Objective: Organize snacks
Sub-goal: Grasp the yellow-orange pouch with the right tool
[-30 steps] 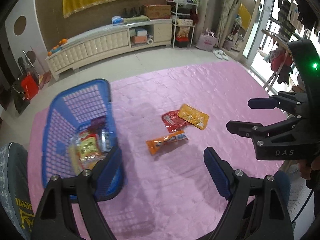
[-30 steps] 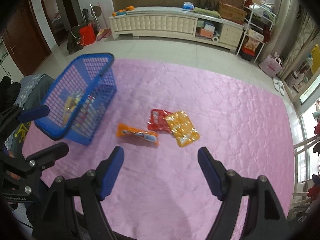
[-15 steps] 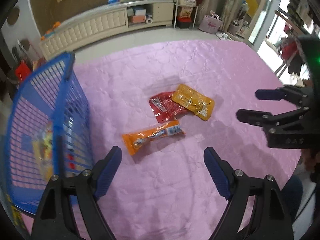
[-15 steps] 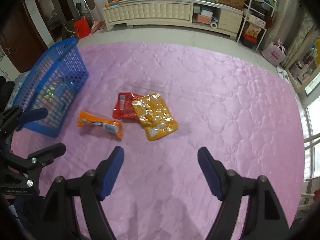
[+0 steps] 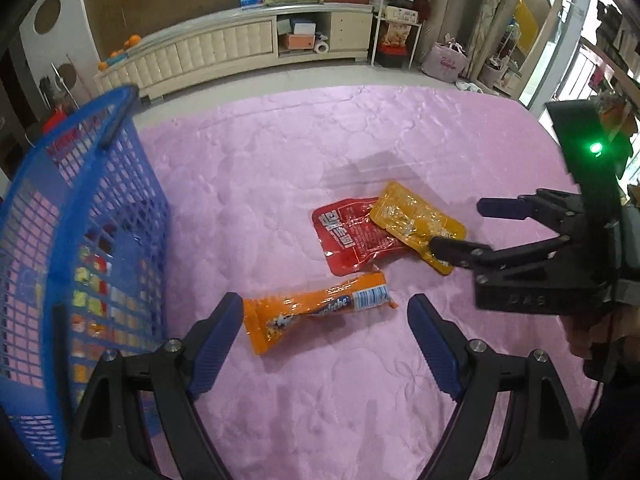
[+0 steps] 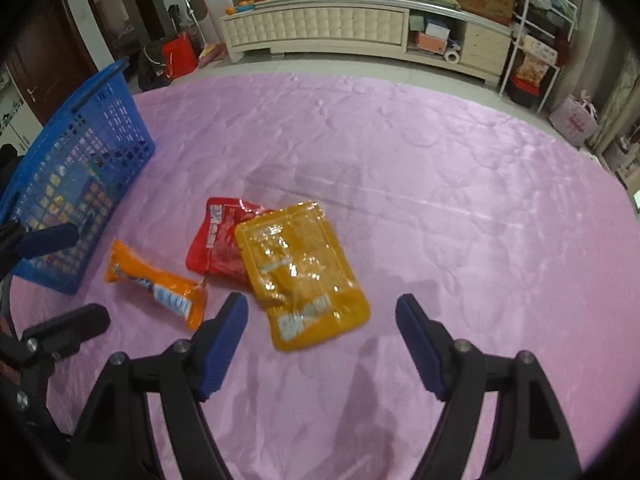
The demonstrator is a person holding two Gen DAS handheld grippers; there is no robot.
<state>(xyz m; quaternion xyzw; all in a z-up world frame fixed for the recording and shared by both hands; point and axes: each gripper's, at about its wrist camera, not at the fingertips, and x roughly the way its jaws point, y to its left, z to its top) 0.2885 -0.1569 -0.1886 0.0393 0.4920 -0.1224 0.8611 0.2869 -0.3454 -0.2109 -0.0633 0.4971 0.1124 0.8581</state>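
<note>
Pink quilted mat (image 5: 320, 152) covers the floor, with a cream cabinet (image 6: 320, 28) along the back wall. Left hand-held gripper (image 5: 326, 332) has its fingers spread wide and holds nothing. An orange snack stick (image 5: 316, 310) lies flat on the mat just ahead of it, between the two fingertips' line of sight. Blue basket (image 5: 80, 240) stands to that gripper's left, with packets visible through the mesh. Further ahead and to the right, a red pouch (image 5: 352, 240) lies flat, with a yellow pouch (image 5: 416, 220) overlapping its right edge. Right hand-held gripper (image 6: 322, 320) is also wide apart and empty. The yellow pouch sits just in front of it, nearer its left finger (image 6: 224, 336). From the left camera, one right fingertip looks over the yellow pouch's near corner; contact can't be judged.
</note>
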